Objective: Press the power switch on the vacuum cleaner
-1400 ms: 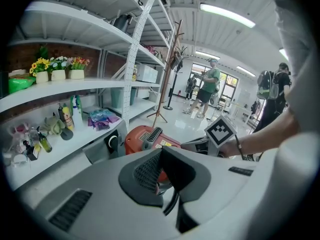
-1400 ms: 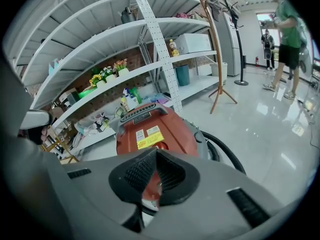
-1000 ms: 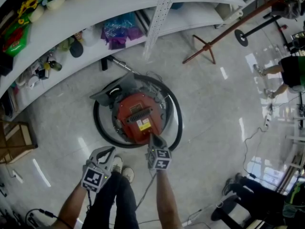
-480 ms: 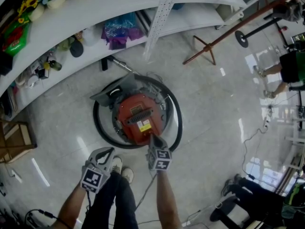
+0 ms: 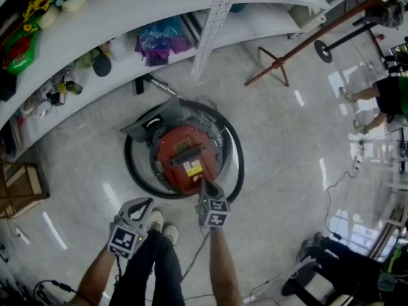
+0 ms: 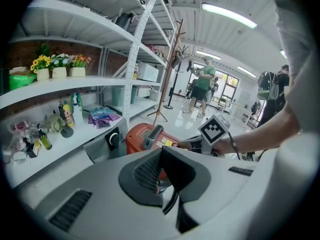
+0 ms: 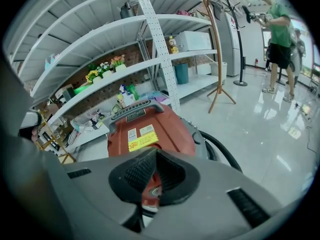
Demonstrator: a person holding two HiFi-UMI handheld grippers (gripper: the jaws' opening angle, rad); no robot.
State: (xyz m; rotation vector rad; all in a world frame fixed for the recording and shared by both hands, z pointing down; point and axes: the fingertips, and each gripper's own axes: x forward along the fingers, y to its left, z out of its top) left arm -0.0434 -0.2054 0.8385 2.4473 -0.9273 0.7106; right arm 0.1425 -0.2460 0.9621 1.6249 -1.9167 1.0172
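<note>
Right gripper view: the right tongs [image 7: 156,156] are seen with their ribbed pads brought together at the tips, nothing clamped between them. In the narrow gap below the tips a small round button [image 7: 156,191] on the red body of the vacuum cleaner [image 7: 150,126] is seen. In the head view the right tongs [image 5: 205,185] are pointed down at the near edge of the vacuum cleaner [image 5: 185,153]; whether the tips are pressed on it cannot be told. The left tongs [image 6: 161,155] are likewise closed and empty, and are held apart from the machine, low and to its left [image 5: 145,203], just above the person's shoes [image 5: 163,224]. From the left gripper view the vacuum cleaner [image 6: 142,134] is seen beyond the tips.

The vacuum cleaner is stood on the glossy grey floor [image 5: 287,139], with a yellow label [image 5: 192,167] on its top and a black hose [image 5: 130,164] curled round it in a ring. White shelving [image 5: 127,5] loaded with small goods is placed behind it, and a wooden coat stand [image 5: 270,61] is set to its right.
</note>
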